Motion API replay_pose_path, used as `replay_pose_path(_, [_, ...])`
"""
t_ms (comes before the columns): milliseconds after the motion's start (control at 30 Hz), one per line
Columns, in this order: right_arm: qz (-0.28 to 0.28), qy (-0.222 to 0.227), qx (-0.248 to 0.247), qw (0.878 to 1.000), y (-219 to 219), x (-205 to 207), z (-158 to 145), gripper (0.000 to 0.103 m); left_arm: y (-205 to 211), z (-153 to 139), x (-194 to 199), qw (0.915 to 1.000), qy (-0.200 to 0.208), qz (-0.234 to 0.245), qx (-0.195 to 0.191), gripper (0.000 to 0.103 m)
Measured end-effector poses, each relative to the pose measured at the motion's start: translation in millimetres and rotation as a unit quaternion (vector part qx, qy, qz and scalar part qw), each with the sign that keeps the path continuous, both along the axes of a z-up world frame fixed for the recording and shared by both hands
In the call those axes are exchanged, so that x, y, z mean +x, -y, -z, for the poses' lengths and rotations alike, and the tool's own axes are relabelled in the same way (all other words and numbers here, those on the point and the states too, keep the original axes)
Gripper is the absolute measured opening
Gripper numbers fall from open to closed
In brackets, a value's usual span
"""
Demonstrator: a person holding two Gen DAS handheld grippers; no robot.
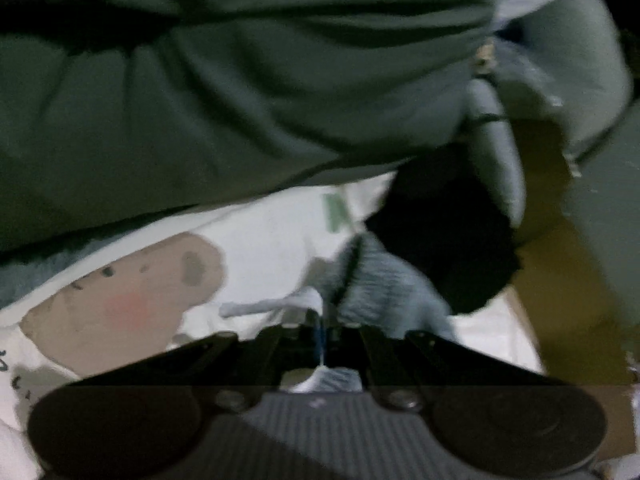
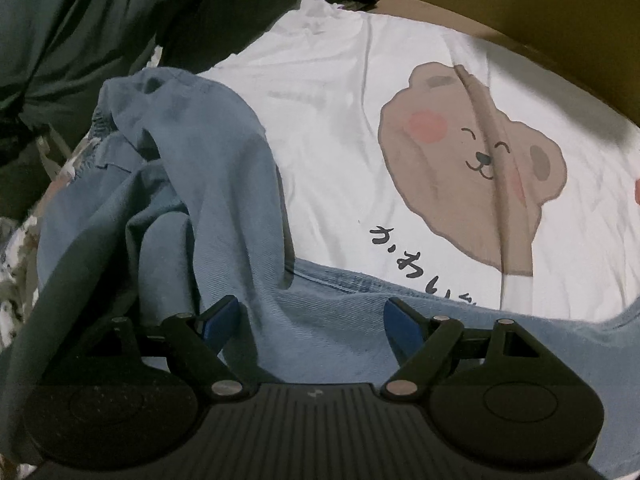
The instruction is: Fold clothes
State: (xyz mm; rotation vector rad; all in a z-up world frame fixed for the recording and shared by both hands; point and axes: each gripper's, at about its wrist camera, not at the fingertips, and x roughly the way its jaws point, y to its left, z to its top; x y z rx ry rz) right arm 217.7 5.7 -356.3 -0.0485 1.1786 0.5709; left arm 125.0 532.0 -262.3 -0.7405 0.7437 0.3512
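Item one, largest: a white T-shirt [image 2: 340,120] printed with a brown bear face [image 2: 472,160] and a line of dark script [image 2: 416,260], which I see spread flat across the far and right part of the right wrist view; in the left wrist view it lies under the other clothes, the bear print [image 1: 132,292] at near left. Item two: a dark green garment [image 1: 240,100], rumpled, filling the far half of the left wrist view and the far left corner of the right wrist view [image 2: 80,28]. Item three: a blue denim garment [image 2: 192,200], heaped at near left on the white T-shirt, one edge running right along the near side. Item four: a brown cardboard wall [image 2: 520,4] along the far right. Item five: a black cloth [image 1: 440,232] at right in the left wrist view, blurred. Item six: my right tongs [image 2: 312,320], released, blue pads [image 2: 220,316] well apart over the denim, gripping nothing. Item seven: my left tongs [image 1: 324,344], clenched on a pale blue-grey ribbed fabric [image 1: 372,280]; which garment this belongs to I cannot tell.
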Motion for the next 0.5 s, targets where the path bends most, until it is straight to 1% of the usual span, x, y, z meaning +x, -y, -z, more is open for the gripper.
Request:
replay_pose_path(167, [0.008, -0.003, 0.0, 1.0, 5.2, -0.5, 4.7, 0.083, 28.7, -40.2, 4.3, 0.9981, 0.046, 0.041, -0.006, 0.0])
replay_pose_path(267, [0.014, -0.003, 0.003, 1.0, 7.4, -2.0, 2.6, 0.083, 51.0, -54.3, 10.3, 0.995, 0.067, 0.074, 0.0, 0.0])
replay_pose_path(333, [0.011, -0.001, 0.008, 1.0, 7.1, -2.1, -0.7, 0.083, 66.6, -57.1, 11.6, 0.993, 0.074, 0.092, -0.006, 0.0])
replay_pose_path(433, [0.015, -0.001, 0.022, 1.0, 7.0, 3.6, -7.9, 0.083, 88.7, -49.5, 16.1, 0.9907, 0.071, 0.114, -0.019, 0.001])
replay_pose_path(500, [0.029, -0.006, 0.04, 0.999, 6.7, 12.1, -13.9, 0.083, 99.5, -41.0, 17.4, 0.99, 0.063, 0.123, -0.03, 0.001])
